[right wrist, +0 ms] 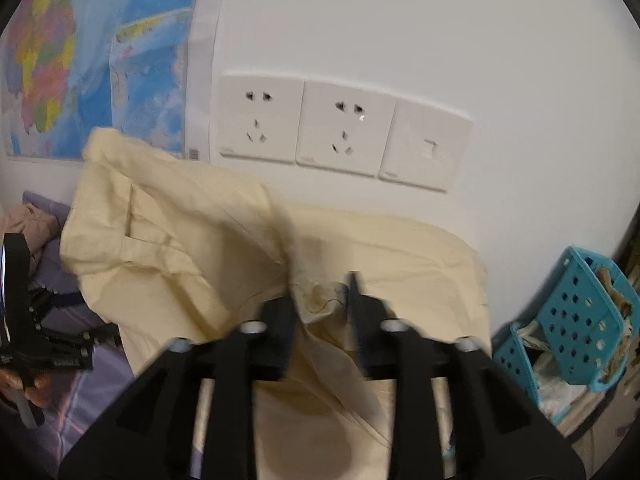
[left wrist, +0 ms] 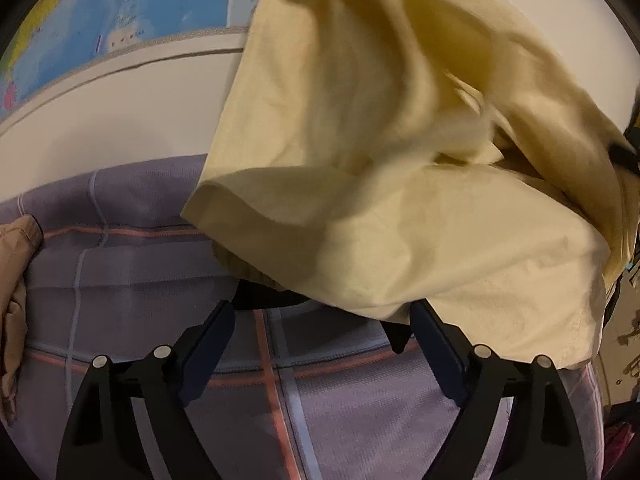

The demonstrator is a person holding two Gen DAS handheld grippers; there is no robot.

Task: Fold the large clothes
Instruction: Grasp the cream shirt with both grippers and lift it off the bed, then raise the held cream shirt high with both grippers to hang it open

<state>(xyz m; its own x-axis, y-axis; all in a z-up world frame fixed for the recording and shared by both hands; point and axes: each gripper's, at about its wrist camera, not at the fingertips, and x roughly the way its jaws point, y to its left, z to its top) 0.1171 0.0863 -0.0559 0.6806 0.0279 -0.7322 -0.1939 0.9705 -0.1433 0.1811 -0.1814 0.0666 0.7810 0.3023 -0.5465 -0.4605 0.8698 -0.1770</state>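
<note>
A white wall (right wrist: 400,32) fills the far side of both views, with a coloured map (right wrist: 80,60) hung on its left part and a row of three white socket plates (right wrist: 344,132) to the right of the map. Below it lies a bed under a lilac sheet (left wrist: 160,264) crossed by pink and pale blue stripes. The large pale yellow garment (left wrist: 360,184) is the biggest loose thing: in the left wrist view it hangs in the air above the sheet, bunched and blurred, its hem drooping down over the tip of that gripper's right finger; in the right wrist view it spreads from the map's lower edge across to the right, lying partly on the bed near the wall. A tan piece of cloth (left wrist: 16,280) sits at the far left edge of the bed. A turquoise perforated basket (right wrist: 576,320) stands at the right, beside the bed. The left gripper (left wrist: 320,332) has its fingers spread wide with only striped sheet between them, holding nothing. The right gripper (right wrist: 320,300) has its fingers set narrow with a fold of the yellow garment between them; the blur hides whether they are pinching it.
</note>
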